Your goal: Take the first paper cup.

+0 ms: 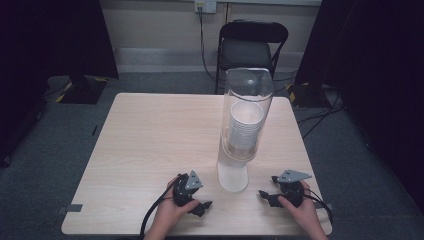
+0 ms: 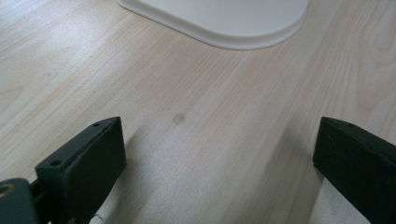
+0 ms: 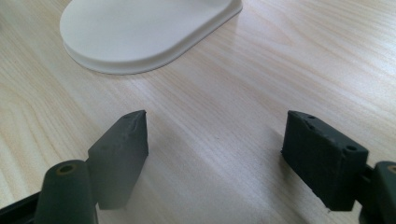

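A tall clear cup dispenser [image 1: 247, 107] stands on a white base [image 1: 233, 175] near the table's front middle, with a stack of white paper cups [image 1: 245, 125] inside its tube. My left gripper [image 1: 200, 206] rests low on the table left of the base, open, nothing between its jaws. My right gripper [image 1: 265, 196] rests to the right of the base, also open and empty. The left gripper view has the base's rounded edge [image 2: 224, 21] just ahead of the gripper [image 2: 219, 154]. The right gripper view has the base [image 3: 140, 32] ahead and to the left of the gripper [image 3: 215, 154].
The light wooden table [image 1: 160, 135] has bare surface to the left and behind the dispenser. A black folding chair [image 1: 249, 47] stands beyond the far edge. Dark curtains hang at both sides, and cables lie on the grey floor at the right.
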`<state>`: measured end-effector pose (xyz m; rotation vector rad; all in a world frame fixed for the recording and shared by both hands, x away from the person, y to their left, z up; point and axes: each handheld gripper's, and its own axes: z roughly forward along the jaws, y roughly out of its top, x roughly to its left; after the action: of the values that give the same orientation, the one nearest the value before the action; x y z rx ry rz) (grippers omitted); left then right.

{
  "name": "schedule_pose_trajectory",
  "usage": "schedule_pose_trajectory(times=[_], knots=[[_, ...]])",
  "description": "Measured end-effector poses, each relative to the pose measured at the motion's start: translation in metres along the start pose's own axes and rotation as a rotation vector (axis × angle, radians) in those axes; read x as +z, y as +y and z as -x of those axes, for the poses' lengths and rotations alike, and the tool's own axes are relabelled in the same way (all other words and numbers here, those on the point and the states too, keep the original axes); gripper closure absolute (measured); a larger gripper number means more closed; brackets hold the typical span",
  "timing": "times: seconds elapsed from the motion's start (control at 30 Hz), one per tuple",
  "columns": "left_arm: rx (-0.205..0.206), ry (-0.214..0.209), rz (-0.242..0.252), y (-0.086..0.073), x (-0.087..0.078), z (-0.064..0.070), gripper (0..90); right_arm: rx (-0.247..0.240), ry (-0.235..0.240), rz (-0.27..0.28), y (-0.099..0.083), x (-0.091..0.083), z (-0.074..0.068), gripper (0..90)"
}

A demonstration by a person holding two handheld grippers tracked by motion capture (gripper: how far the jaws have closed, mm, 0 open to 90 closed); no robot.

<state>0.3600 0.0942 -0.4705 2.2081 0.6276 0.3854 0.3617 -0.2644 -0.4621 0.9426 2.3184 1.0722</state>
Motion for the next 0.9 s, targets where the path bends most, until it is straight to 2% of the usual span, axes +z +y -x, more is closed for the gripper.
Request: schedule_pose_trajectory(times=[0.1, 0.17, 0.2, 0.27, 0.3, 0.33, 0.37, 0.43, 0.47, 0.5, 0.53, 0.63, 0.67, 0.8, 0.9], knots=[[0.0, 0.008, -0.017, 0.001, -0.001, 0.0, 1.6, -0.001, -0.001, 0.0, 0.0, 0.0, 0.0, 21.8], [-0.021, 0.027, 0.0, 0.0, 0.0, 0.004, 1.7, 0.0, -0.001, -0.001, 0.0, 0.0, 0.0, 21.7], [-0.03, 0.038, 0.012, 0.001, -0.001, 0.006, 4.7, 0.0, -0.002, 0.0, 0.0, 0.0, 0.0, 21.6], [-0.026, 0.05, 0.062, 0.003, -0.001, 0.01, 24.7, 0.0, -0.002, 0.0, 0.0, 0.0, 0.0, 21.6], [-0.037, 0.049, 0.086, 0.004, -0.001, 0.012, 23.5, 0.0, -0.002, -0.001, 0.0, 0.0, 0.0, 21.5], [-0.037, 0.049, 0.086, 0.004, -0.001, 0.012, 13.6, 0.0, -0.002, -0.001, 0.0, 0.0, 0.0, 21.5], [-0.048, 0.06, 0.135, 0.008, -0.002, 0.016, 9.6, 0.0, -0.002, -0.001, 0.0, 0.0, 0.0, 21.6], [-0.053, 0.048, 0.208, 0.014, -0.002, 0.017, 22.1, 0.001, -0.002, -0.001, 0.0, 0.0, 0.0, 21.6], [-0.066, 0.048, 0.223, 0.017, -0.002, 0.018, 20.4, 0.001, -0.002, -0.001, 0.0, 0.0, 0.0, 21.5], [-0.066, 0.048, 0.223, 0.017, -0.002, 0.018, 16.3, 0.0, -0.003, 0.0, 0.0, 0.0, 0.0, 21.6], [-0.075, 0.063, 0.241, 0.025, -0.002, 0.018, 16.5, 0.0, -0.003, 0.0, 0.0, 0.0, 0.0, 21.5], [-0.079, 0.064, 0.252, 0.033, -0.003, 0.018, 17.4, 0.001, -0.002, -0.001, 0.0, 0.0, 0.0, 21.4], [-0.095, 0.05, 0.261, 0.04, -0.002, 0.019, 17.4, 0.001, -0.002, -0.001, 0.0, 0.0, 0.0, 20.8], [-0.121, 0.033, 0.287, 0.052, 0.001, 0.019, 17.6, 0.0, 0.0, 0.0, 0.001, 0.001, 0.001, 20.1], [-0.127, 0.018, 0.302, 0.063, 0.003, 0.02, 15.8, 0.0, -0.002, 0.0, 0.001, 0.001, 0.001, 20.1]])
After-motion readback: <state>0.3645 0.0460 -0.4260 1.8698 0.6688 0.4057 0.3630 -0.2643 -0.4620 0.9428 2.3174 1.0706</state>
